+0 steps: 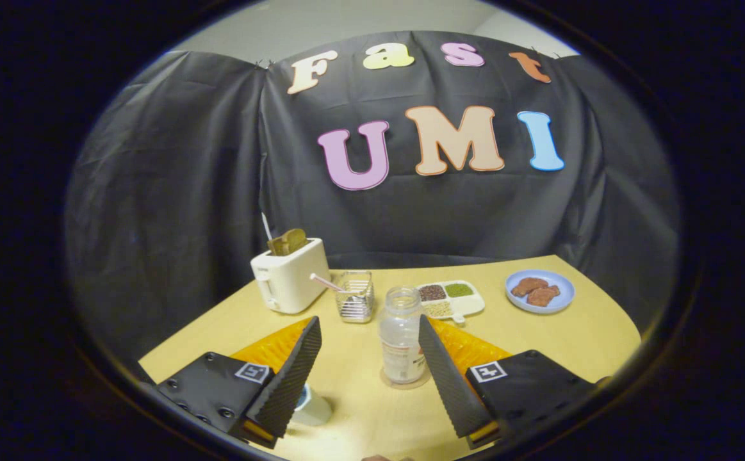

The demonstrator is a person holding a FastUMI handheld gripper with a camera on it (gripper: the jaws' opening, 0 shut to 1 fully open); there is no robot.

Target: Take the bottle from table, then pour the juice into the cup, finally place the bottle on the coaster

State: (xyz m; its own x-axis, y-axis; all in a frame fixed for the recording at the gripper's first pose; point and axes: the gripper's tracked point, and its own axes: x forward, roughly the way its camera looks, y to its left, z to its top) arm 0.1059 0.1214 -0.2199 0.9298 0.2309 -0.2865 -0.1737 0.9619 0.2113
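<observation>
The gripper hangs above the yellow wooden table with its two black ribbed fingers spread wide, pressing on nothing. By the left finger, partly hidden, sits one pale cup. Behind stand one cream toaster with toast in its slot and one clear glass holder with a pink straw. Between the fingers, close beside the right one, one clear uncapped plastic bottle stands upright on a round transparent coaster. Beyond lie one white divided tray holding three kinds of grain, then one blue plate with two brown pieces.
</observation>
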